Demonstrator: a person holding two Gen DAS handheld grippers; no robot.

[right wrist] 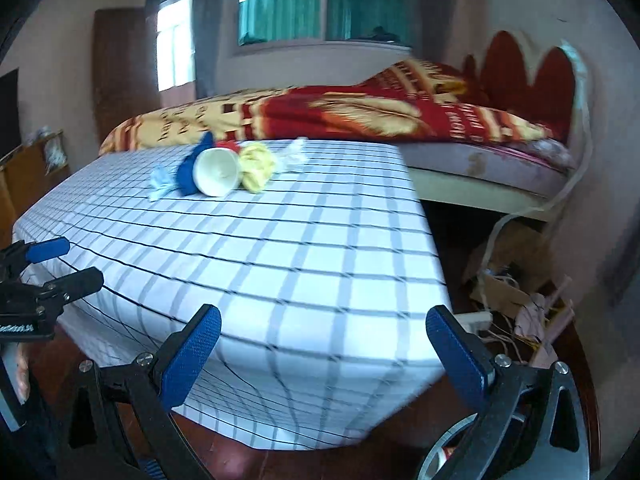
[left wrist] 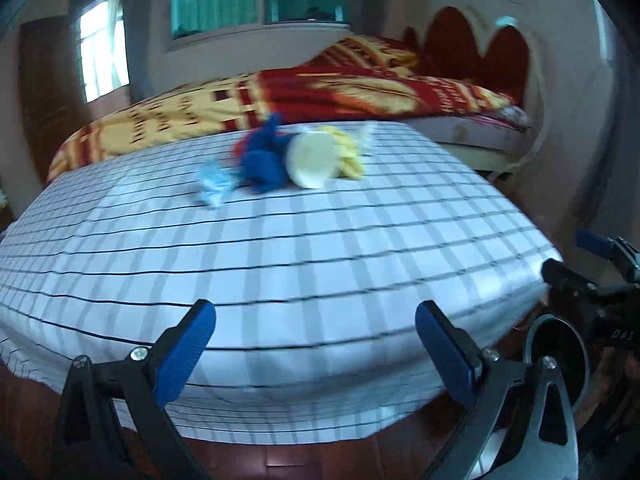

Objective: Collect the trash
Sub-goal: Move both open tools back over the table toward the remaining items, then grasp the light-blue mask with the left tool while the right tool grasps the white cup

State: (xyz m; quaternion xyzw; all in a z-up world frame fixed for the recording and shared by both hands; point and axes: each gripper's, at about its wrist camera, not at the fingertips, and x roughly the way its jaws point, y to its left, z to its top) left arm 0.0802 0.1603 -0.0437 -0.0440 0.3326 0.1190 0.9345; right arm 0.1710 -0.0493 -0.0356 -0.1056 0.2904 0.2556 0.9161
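you are holding the left gripper point(left wrist: 316, 344) and the right gripper point(right wrist: 324, 350) wide apart and empty, both hanging over the near edge of the bench point(left wrist: 280, 264), whose checked cloth is lying bare across its whole near half. the trash is sitting well ahead near the far edge: a pale blue wrapper point(left wrist: 212, 188), a blue crumple point(left wrist: 262, 164), a white paper cup point(left wrist: 314, 160) on its side and a yellow wad point(left wrist: 348, 156), all touching in a row. a bed point(left wrist: 360, 92) is lying just beyond.
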